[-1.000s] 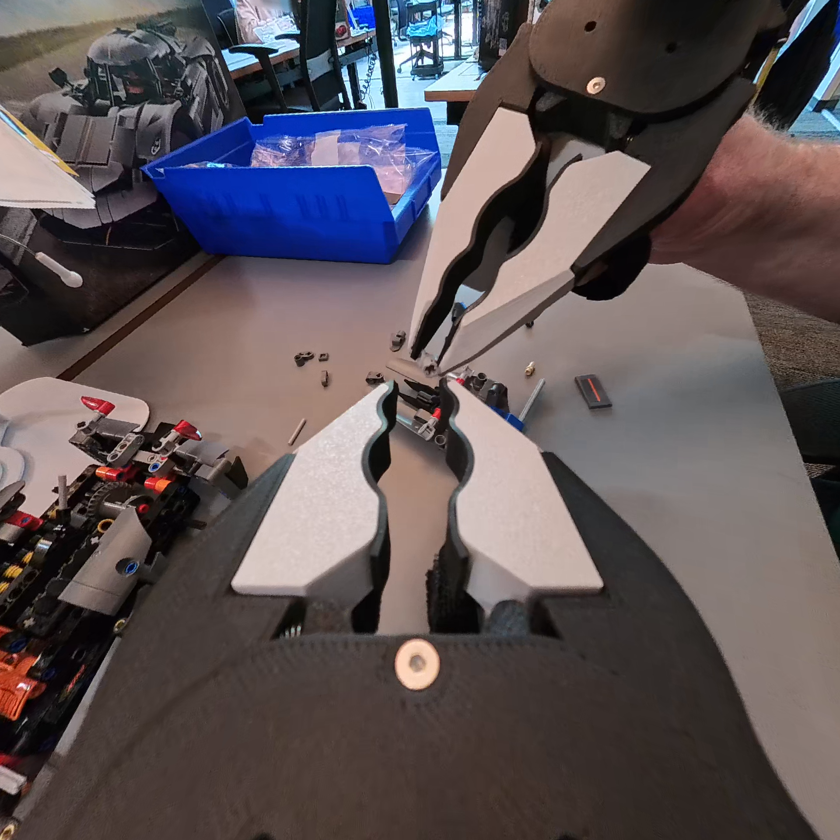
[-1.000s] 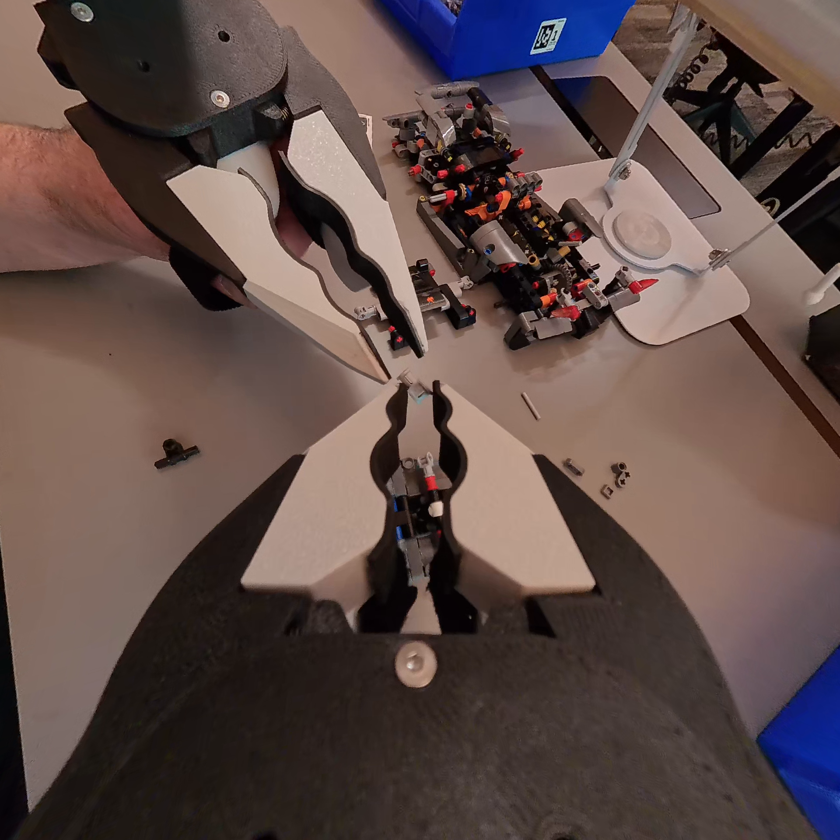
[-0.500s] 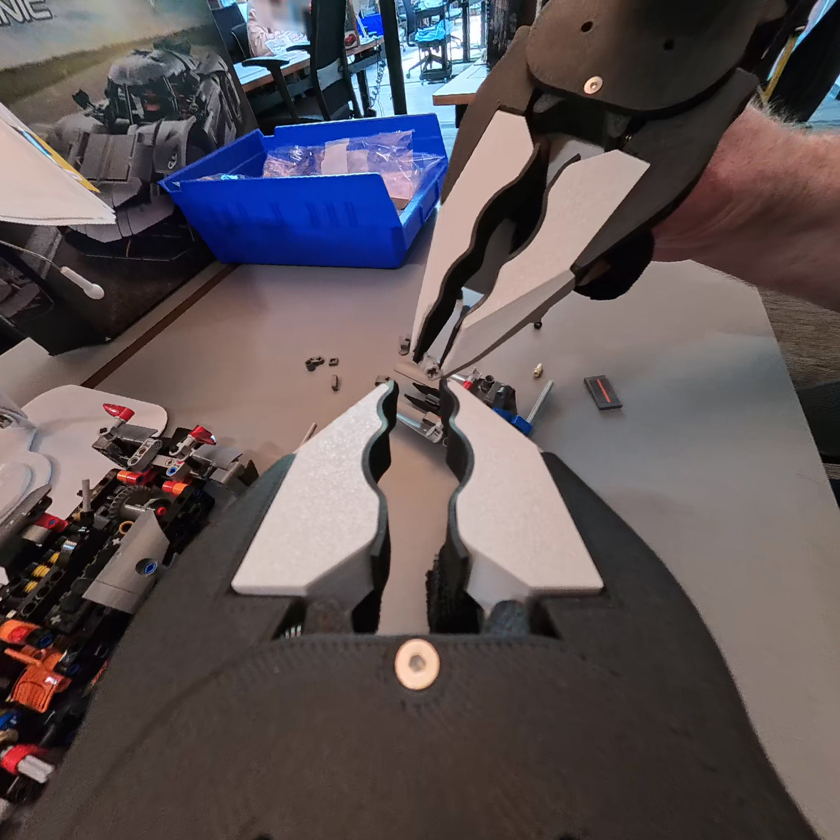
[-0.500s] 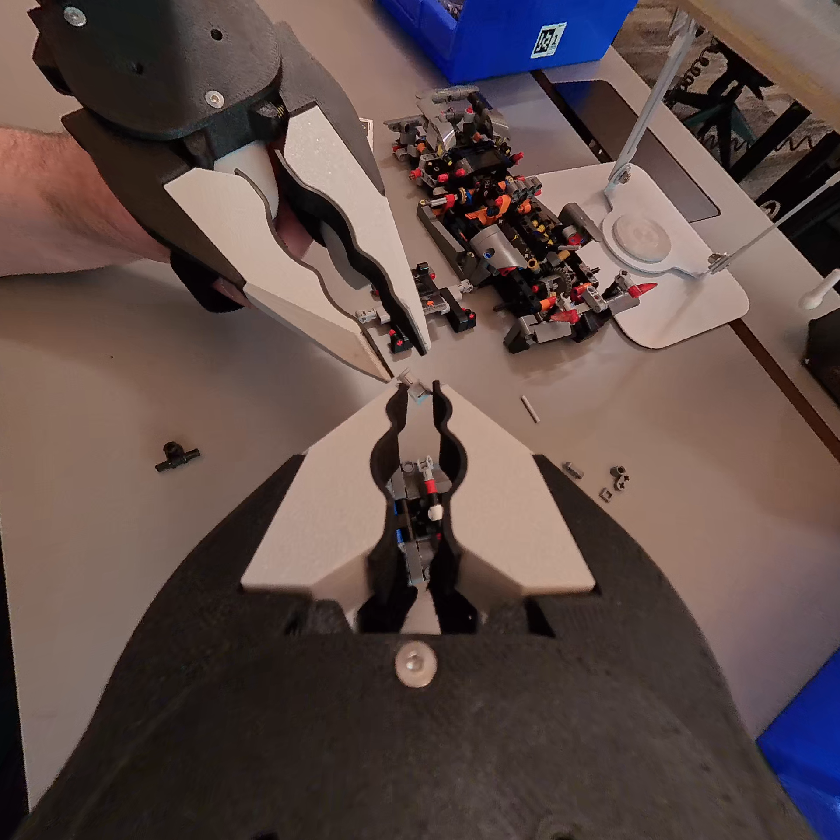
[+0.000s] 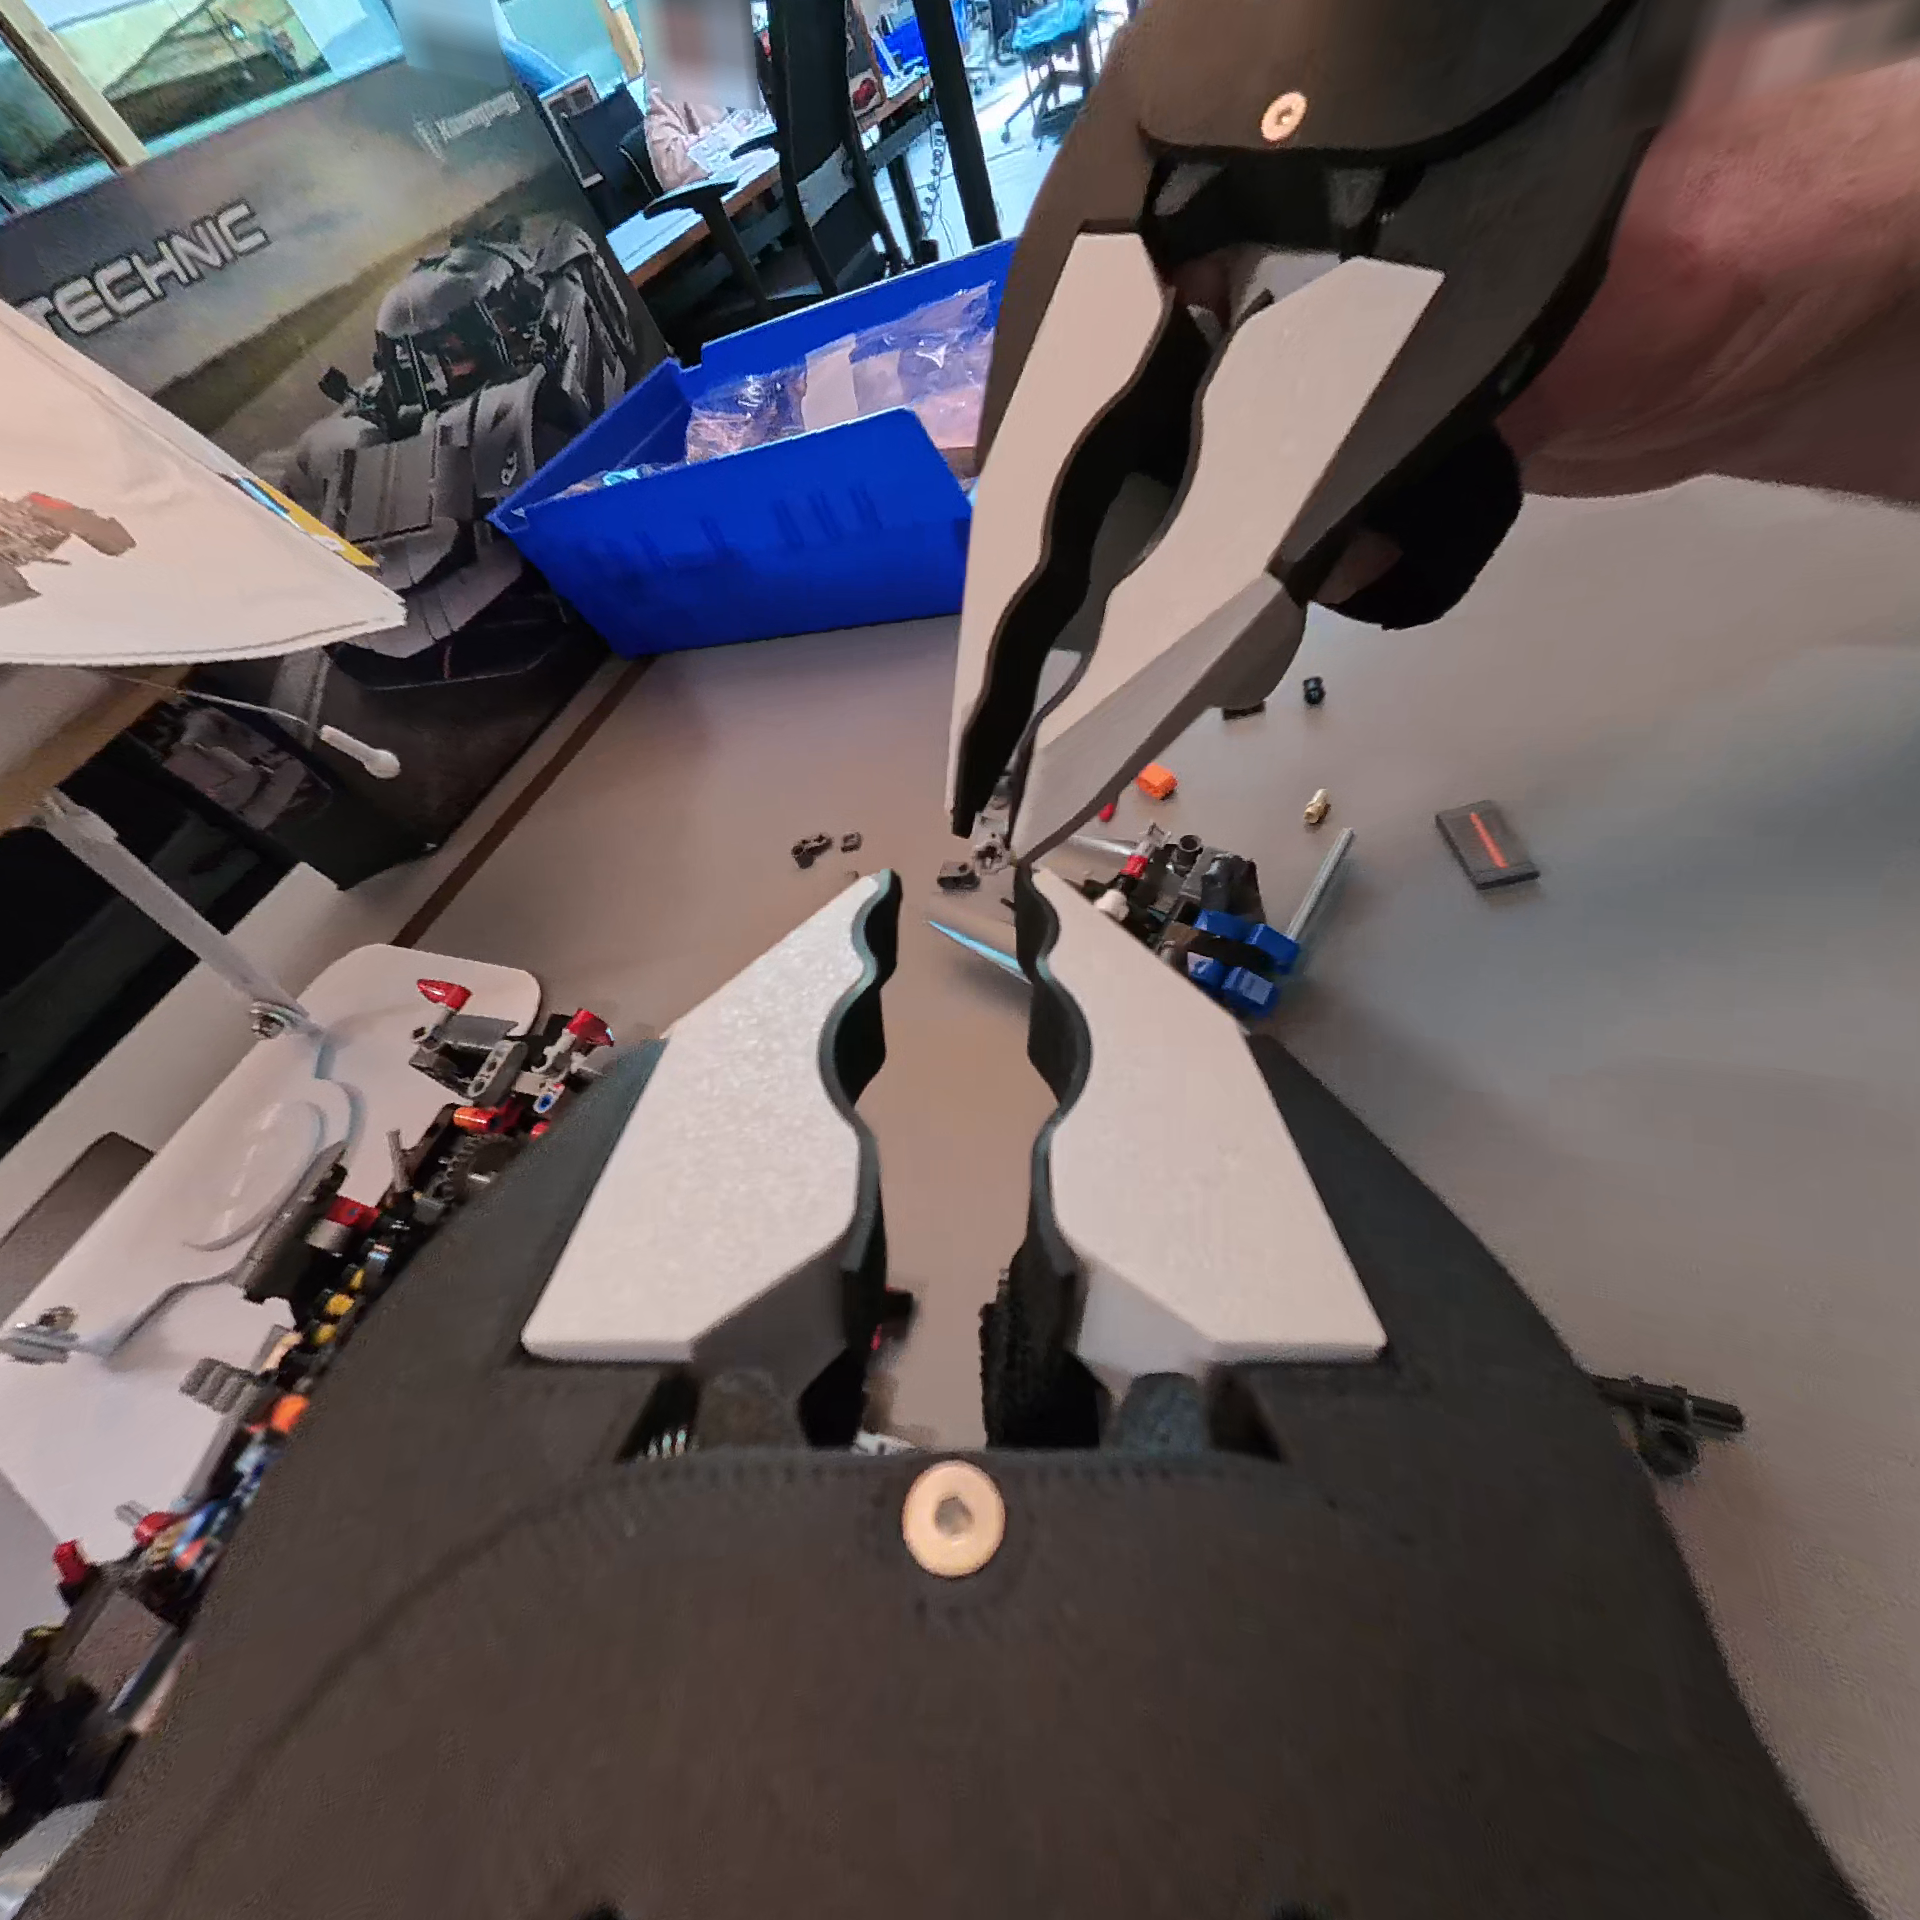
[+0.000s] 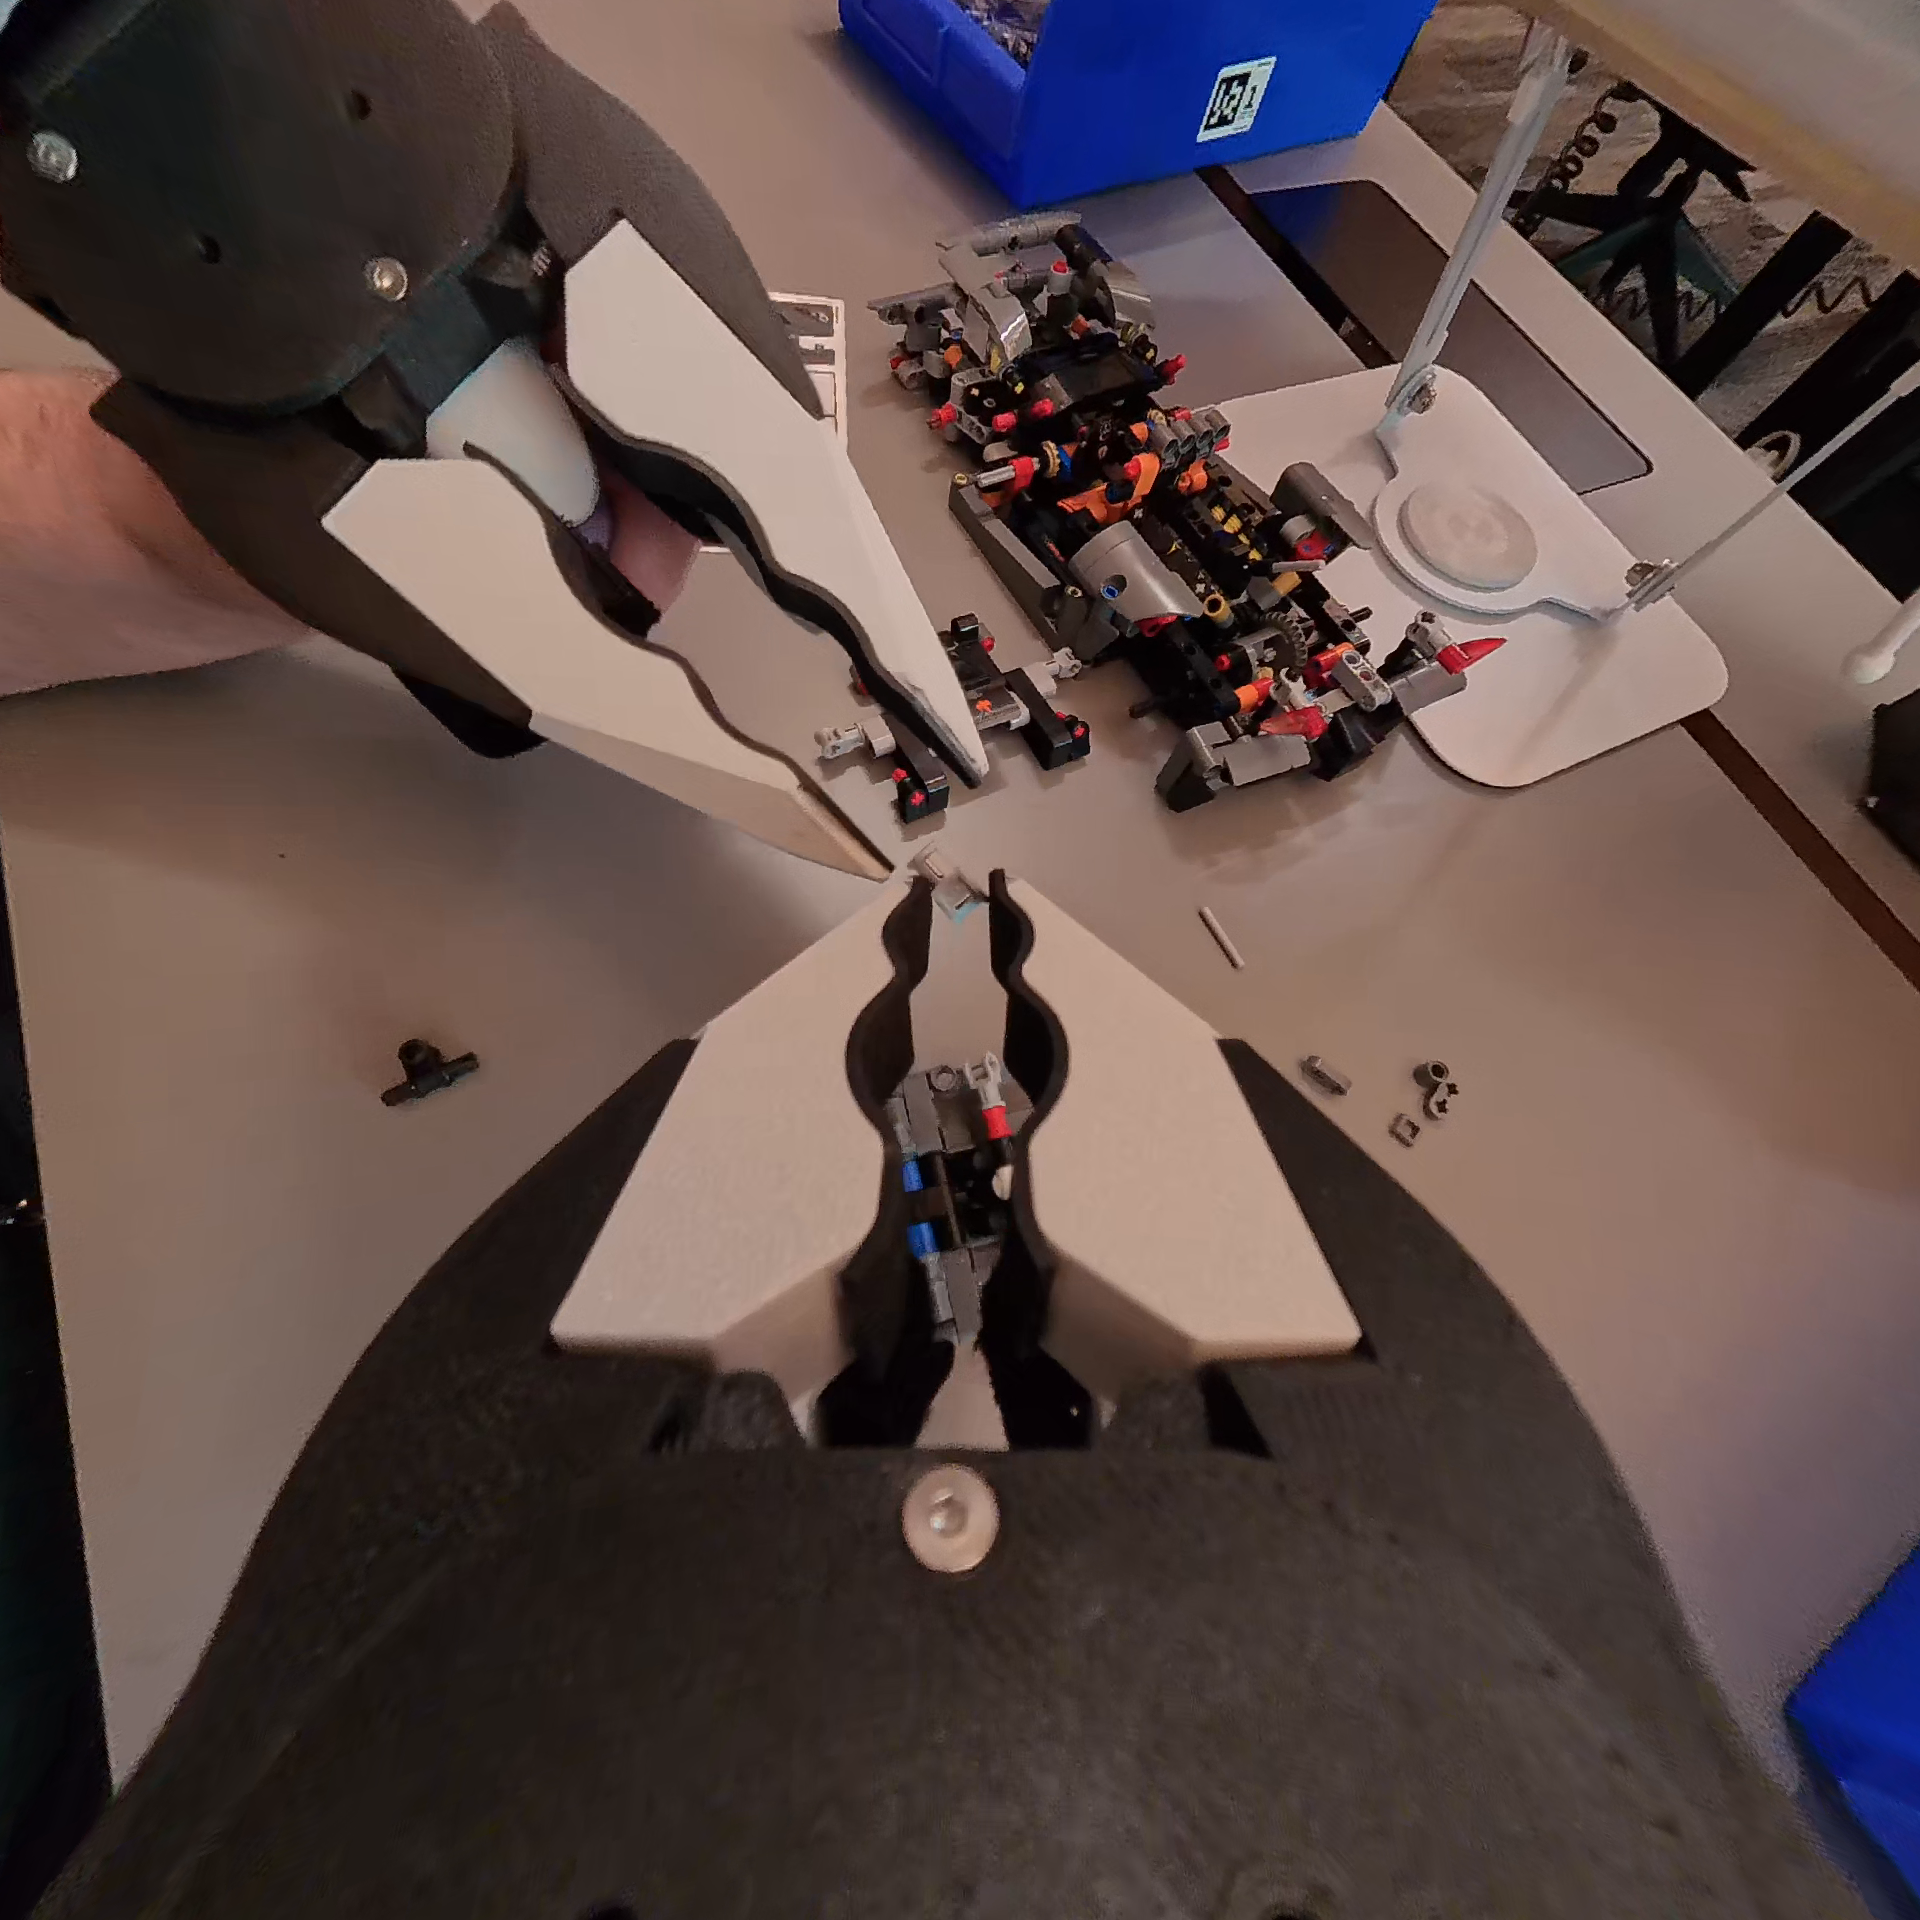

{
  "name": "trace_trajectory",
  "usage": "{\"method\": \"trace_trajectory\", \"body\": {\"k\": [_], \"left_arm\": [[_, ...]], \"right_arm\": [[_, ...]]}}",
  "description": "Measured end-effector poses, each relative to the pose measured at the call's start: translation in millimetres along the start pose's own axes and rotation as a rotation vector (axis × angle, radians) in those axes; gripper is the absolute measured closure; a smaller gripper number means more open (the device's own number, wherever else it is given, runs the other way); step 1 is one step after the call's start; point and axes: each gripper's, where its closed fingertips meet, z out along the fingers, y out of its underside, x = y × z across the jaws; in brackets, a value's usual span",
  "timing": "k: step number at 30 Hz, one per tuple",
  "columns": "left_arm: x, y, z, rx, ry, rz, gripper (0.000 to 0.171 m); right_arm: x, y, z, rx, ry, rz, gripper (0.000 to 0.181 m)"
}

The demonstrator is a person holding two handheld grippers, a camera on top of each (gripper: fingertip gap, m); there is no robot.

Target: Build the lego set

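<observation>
My right gripper is shut on a small grey lego piece at its very tips. It hangs over a small grey, blue and red sub-assembly on the table, seen through the gap between its fingers. In the left wrist view the right gripper comes down from the top right with the piece, and the sub-assembly lies just to the right. My left gripper is open and empty, its tips almost touching the right gripper's. It shows at the top left of the right wrist view.
The large lego chassis lies beside a white stand base, with a small black sub-assembly in front. A blue bin of bags stands behind. Loose parts are scattered: a black connector, a grey pin, a black tile. Only a small space, under 4 cm, lies between the two pairs of fingers. Both grippers' tips are roughly 15 cm from the grey pin.
My left gripper has tilted and shifted left, so the sub-assembly now lies to the right of its fingers. The right gripper has kept its hold and barely moved.
</observation>
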Motion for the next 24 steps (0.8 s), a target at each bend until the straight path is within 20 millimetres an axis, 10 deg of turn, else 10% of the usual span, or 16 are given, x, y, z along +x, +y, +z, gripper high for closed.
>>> {"method": "trace_trajectory", "body": {"k": [24], "left_arm": [[15, 0, 4, -0.039, 0.002, 0.202, 0.163]], "right_arm": [[-7, 3, -2, -0.027, 0.029, -0.145, 0.172]]}}
